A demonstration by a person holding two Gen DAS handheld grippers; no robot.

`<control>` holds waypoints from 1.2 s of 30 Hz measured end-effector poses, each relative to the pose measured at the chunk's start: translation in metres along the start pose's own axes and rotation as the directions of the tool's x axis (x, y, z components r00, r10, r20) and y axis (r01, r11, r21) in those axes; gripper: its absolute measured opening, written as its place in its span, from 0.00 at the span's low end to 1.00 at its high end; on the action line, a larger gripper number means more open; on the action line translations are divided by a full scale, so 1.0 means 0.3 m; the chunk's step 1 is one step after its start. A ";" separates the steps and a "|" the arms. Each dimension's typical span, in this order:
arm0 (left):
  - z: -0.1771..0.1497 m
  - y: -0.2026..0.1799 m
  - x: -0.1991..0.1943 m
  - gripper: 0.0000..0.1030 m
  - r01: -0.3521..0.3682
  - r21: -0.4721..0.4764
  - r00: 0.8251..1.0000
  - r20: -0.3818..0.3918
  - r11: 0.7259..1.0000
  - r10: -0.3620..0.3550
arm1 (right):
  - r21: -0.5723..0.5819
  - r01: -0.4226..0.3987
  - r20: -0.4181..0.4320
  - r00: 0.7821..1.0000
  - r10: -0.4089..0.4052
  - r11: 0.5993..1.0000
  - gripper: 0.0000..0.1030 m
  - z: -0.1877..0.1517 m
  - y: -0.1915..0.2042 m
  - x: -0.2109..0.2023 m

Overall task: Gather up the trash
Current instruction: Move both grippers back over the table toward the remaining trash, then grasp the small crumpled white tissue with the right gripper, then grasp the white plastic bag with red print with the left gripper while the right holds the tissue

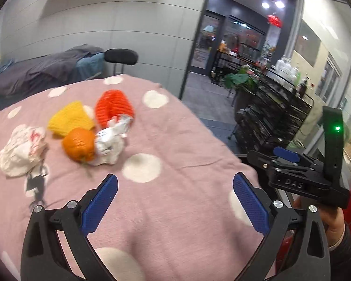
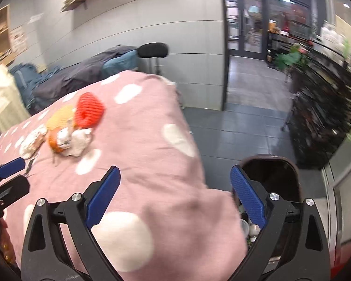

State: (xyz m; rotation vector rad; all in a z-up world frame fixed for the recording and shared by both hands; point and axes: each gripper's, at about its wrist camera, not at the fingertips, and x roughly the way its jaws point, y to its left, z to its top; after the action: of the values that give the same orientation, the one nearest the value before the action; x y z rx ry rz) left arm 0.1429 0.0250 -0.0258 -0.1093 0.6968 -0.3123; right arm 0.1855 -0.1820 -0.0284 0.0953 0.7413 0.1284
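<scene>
Left wrist view: left hand-held gripper [image 1: 175, 201] released, jaws spread wide, nothing between them, hovering over the pink white-spotted cloth-covered surface [image 1: 175, 140].

Trash cluster sits far-left of it on the surface:
- crumpled white paper wad with silver bits [image 1: 110, 142], closest to the jaw line
- orange crumpled mesh ball [image 1: 78, 144], touching the wad's left side
- yellow knit-textured wrapper [image 1: 70, 118], just behind the ball
- red ribbed mesh sleeve [image 1: 113, 109], farthest, folded; long axis runs roughly near–far
- white crumpled plastic bag with red print [image 1: 22, 151], apart at far left

Wad and ball are roughly round, no usable long axis or heading.

Right wrist view: right hand-held gripper [image 2: 175, 199] also released and empty, over the surface's near-right edge. Dark open-topped bin [image 2: 269, 178] sits on the floor just right of that edge, behind its right finger; looks like the drop target. Cluster is well away to its far left.

Judgement: left hand is nearer the trash. Next move is forward and left to the paper wad, then across right to the bin. Motion blur in both views, so fine contact details unclear.
</scene>
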 end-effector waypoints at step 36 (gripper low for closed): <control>0.042 0.660 -0.054 0.94 -0.366 -0.302 0.929 -0.055 0.880 0.367 | -0.124 -0.325 -0.241 0.926 0.289 0.937 0.22 0.224 0.632 0.449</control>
State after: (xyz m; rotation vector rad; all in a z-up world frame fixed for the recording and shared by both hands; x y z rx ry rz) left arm 0.1880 0.2177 -0.0462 -0.2709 0.7433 0.1650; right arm 0.3138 0.0229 -0.0439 0.0422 0.9308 0.5069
